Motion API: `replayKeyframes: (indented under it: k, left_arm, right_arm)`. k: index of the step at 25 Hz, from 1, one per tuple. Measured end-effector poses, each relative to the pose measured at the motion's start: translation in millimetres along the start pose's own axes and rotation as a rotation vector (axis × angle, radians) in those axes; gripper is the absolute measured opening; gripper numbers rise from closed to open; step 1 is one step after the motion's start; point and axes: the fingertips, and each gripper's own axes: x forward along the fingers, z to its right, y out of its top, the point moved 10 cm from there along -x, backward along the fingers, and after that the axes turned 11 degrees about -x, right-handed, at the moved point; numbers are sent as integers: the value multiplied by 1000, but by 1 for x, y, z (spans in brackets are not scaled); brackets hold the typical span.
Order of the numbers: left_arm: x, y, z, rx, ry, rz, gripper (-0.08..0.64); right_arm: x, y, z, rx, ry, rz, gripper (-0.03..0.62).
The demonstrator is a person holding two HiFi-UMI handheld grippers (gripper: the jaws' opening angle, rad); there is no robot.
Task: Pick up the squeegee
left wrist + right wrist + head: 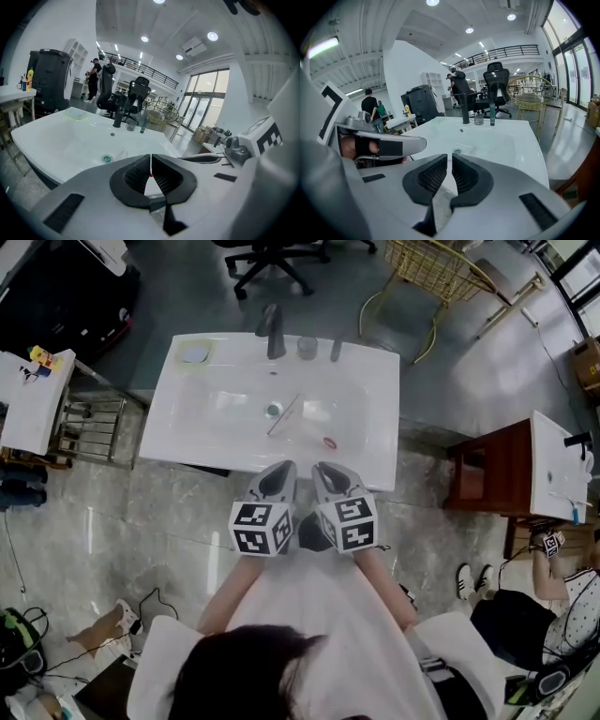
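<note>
The squeegee [283, 414] is a thin pale stick lying slantwise in the bowl of the white sink [370, 427], just right of the green drain [273, 410]. In the left gripper view the squeegee [119, 154] shows as a faint line beside the drain [107, 159]. My left gripper [279, 469] and right gripper [325, 470] hover side by side over the sink's near edge, pointing at the bowl. Both are shut and hold nothing. The squeegee lies a short way beyond their tips. The right gripper view shows the drain [457, 151] but no clear squeegee.
A dark faucet [273, 331], a glass [307, 348] and a dark bottle [336, 350] stand along the sink's far rim. A small red ring [330, 442] lies at its near right. A wooden cabinet [492, 479] stands right, a rack [89, 432] left, chairs beyond.
</note>
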Motion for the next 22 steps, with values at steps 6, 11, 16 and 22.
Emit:
replayKeyframes:
  k: [6, 11, 16, 22]
  left_arm:
    - [34, 6, 0, -20, 37, -8, 31]
    - [55, 14, -1, -48, 68, -2, 31]
    - [73, 19, -2, -80, 102, 14, 31]
    - [87, 26, 3, -111, 134, 19, 31]
  right_arm:
    - [26, 5, 30, -21, 58, -22, 29]
    - [43, 13, 47, -56, 100, -32, 29]
    - [54, 21, 64, -108, 141, -23, 29]
    - [61, 25, 85, -110, 168, -41, 29]
